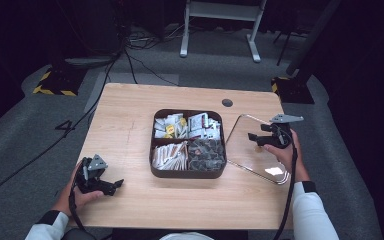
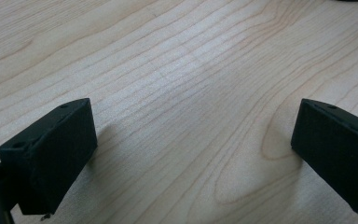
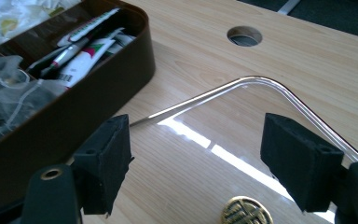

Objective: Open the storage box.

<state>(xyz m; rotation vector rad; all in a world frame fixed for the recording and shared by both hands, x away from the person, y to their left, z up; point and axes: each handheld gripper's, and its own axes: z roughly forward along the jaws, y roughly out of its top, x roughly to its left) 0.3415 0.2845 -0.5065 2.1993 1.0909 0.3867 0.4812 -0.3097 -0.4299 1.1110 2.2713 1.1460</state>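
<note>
A dark brown box [image 1: 187, 174] with four compartments sits at the middle of the wooden table [image 1: 130, 135]. It holds white and yellow sachets, packets, pale sticks and grey pouches. Its clear lid [image 1: 245, 150] lies flat on the table just right of the box; the lid's rim [image 3: 261, 84] and gold knob [image 3: 246, 212] show in the right gripper view. My right gripper [image 1: 254, 139] hovers over the lid, jaws open, nothing between them [image 3: 196, 158]. My left gripper [image 1: 114, 185] rests low at the front left, open over bare wood [image 2: 191, 154].
A round cable hole [image 1: 227, 103] is set in the table behind the box, seen too as the hole [image 3: 244, 36] beyond the lid. Cables and a yellow-striped stand base [image 1: 55, 82] lie on the grey floor beyond the table. A white frame [image 1: 220, 25] stands at the back.
</note>
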